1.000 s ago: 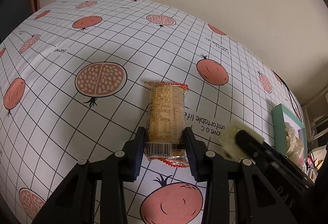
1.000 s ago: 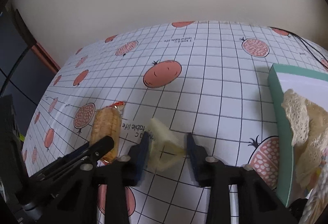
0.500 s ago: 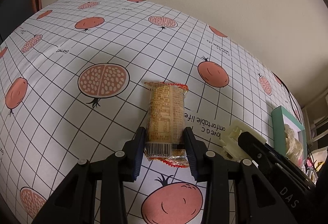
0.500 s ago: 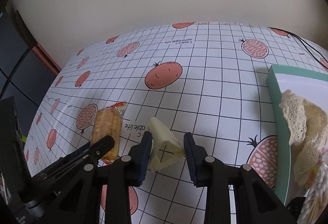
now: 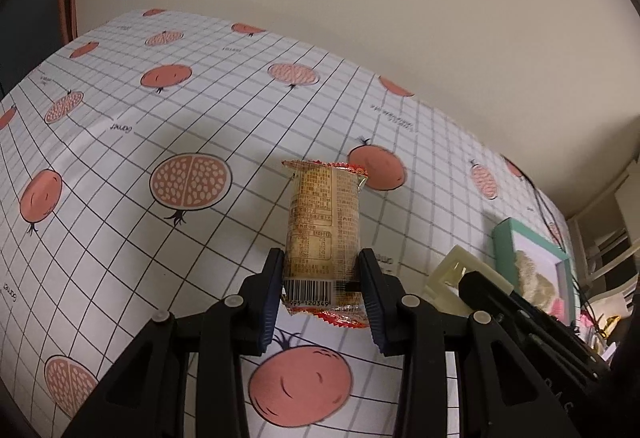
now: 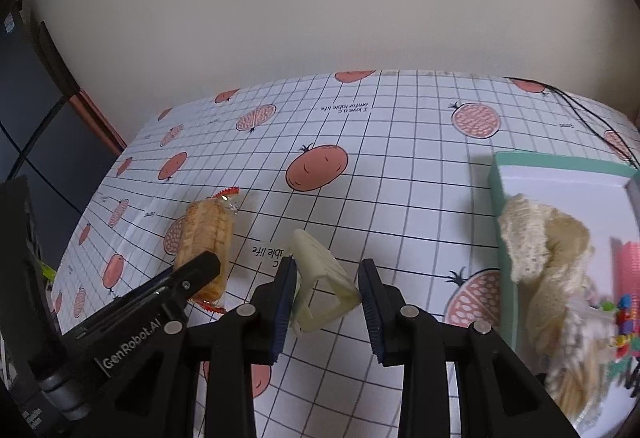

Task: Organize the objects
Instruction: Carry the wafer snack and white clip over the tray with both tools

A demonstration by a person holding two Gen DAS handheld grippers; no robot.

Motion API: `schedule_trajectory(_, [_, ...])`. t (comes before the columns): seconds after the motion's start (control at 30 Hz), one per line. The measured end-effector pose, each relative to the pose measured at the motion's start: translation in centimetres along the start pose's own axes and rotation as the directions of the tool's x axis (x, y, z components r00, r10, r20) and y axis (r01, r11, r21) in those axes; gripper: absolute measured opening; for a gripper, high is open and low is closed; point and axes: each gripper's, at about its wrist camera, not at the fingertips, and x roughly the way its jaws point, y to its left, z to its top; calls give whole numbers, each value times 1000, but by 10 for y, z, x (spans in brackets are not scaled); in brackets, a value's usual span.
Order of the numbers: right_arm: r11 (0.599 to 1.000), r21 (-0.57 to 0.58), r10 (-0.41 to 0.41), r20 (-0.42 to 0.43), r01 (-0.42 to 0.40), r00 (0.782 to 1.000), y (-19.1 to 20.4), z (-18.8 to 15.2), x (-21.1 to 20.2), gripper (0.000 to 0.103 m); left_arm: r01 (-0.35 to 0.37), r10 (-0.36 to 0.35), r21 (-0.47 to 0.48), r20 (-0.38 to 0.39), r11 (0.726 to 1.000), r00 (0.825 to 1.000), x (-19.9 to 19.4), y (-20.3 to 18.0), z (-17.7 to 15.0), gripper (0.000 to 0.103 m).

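Left gripper (image 5: pixel 322 288) is pinching the snack pack (image 5: pixel 323 234) at its near barcode end, long axis running far. Right gripper (image 6: pixel 326 296) is clamping the cream plastic clip (image 6: pixel 320 286). Teal box (image 6: pixel 505 222) is sitting right, nearer the right gripper.

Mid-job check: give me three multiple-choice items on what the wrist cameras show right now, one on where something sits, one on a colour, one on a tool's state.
1. Where is the box with the lace cloth, seen from the right wrist camera?
A. right of the tool
B. left of the tool
C. behind the snack

2. What colour is the box rim?
A. red
B. teal
C. black

3. What is the left tool doing?
A. open over bare cloth
B. shut on a clip
C. shut on the snack packet

Answers:
A, the box fills the right edge.
B, its rim is teal.
C, the left tool has both pads pressed on the snack packet.
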Motion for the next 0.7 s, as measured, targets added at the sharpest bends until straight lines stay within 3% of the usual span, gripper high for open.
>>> schedule_trajectory(0.4, [1000,0,-20,53,20,998,-12,-4,-51,34,43,-48,73,65,996,997,-40,-35,-9,39])
schedule_trajectory(0.7, [999,16,-35,89,34,995,-29,-7,-76,34,65,-70,92,63,994,996,-45,-60,-19,39])
